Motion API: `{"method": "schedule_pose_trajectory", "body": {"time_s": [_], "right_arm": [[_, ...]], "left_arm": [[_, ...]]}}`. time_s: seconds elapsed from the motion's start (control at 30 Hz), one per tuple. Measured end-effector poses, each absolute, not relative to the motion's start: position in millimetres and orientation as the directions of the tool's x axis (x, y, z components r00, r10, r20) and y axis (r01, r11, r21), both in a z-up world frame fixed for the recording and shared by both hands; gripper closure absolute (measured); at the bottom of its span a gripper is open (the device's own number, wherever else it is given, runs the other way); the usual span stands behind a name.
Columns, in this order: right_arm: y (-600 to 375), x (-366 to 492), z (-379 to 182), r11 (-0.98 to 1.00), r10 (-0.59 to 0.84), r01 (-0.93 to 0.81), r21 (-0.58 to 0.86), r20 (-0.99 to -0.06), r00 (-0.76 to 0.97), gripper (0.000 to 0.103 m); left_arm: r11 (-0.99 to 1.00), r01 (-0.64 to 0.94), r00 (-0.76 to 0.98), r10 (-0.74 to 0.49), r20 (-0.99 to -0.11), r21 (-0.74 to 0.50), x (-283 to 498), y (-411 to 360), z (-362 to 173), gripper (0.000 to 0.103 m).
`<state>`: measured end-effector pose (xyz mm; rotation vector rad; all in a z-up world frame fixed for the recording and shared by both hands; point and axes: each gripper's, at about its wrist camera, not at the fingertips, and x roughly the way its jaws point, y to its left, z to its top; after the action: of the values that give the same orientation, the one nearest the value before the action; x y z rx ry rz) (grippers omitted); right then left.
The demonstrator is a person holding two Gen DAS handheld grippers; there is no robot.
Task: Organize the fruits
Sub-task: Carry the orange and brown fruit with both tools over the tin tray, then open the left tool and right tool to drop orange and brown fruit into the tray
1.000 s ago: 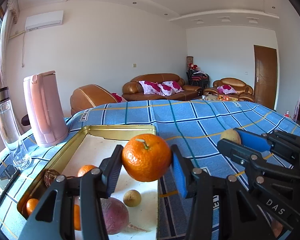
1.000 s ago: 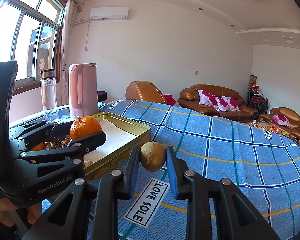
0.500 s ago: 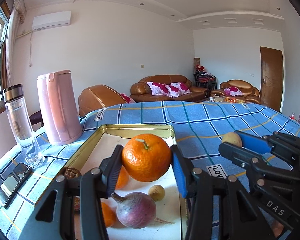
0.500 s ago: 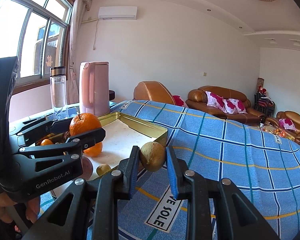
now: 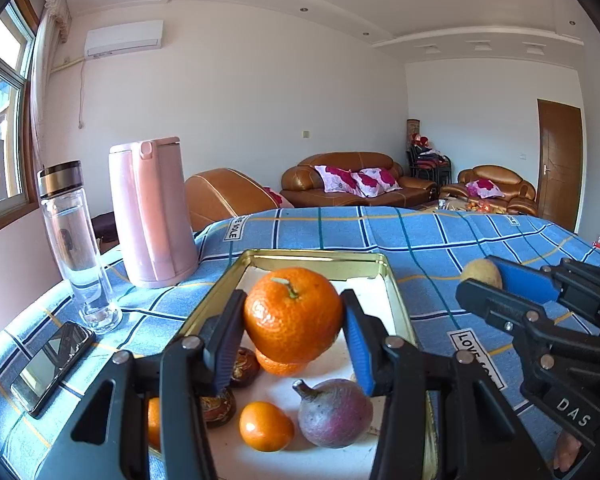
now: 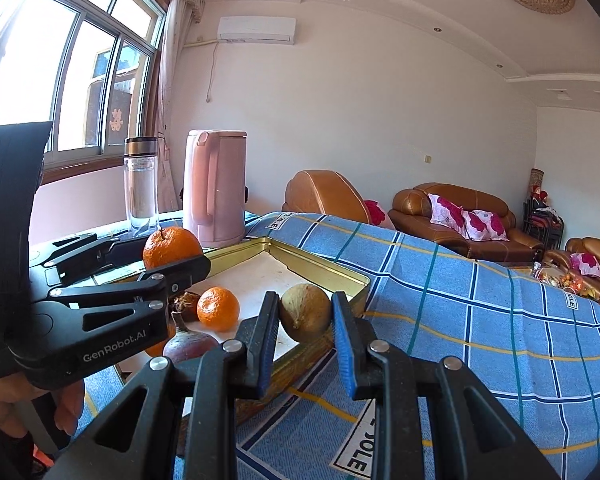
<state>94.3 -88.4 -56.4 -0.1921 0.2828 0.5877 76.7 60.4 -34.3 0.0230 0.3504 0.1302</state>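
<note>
Both your grippers have slid across toward the gold tray (image 5: 396, 300). Your left gripper (image 5: 294, 334) is clamped on the big orange (image 5: 293, 314), above the tray's fruit. Your right gripper (image 6: 305, 322) is clamped on a small brownish fruit (image 6: 305, 312), perhaps a passion fruit, over the tray's near rim.

I have carried both grippers leftward: the left gripper (image 5: 293, 332) with its big orange (image 5: 293, 314) now hangs over the tray (image 5: 396, 300), and more fruit there has come into view.
</note>
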Motion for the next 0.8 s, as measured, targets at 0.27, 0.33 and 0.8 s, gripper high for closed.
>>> {"method": "schedule_pose_trajectory", "body": {"time_s": [0.27, 0.33, 0.8], "right_arm": [[-73, 92, -52, 0.795, 0.545, -0.597, -0.101, -0.31, 0.779, 0.075], [-69, 91, -52, 0.79, 0.551, -0.604, -0.104, -0.31, 0.775, 0.075], [-45, 88, -56, 0.764, 0.577, -0.635, -0.112, -0.321, 0.751, 0.075]], "left_arm": [[0.988, -0.149, 0.927, 0.157, -0.341, 0.048, 72, 74, -35, 0.054], [0.986, -0.156, 0.926, 0.164, -0.341, 0.051, 71, 77, -35, 0.054], [0.974, -0.218, 0.91, 0.225, -0.348, 0.06, 63, 104, -37, 0.054]]}}
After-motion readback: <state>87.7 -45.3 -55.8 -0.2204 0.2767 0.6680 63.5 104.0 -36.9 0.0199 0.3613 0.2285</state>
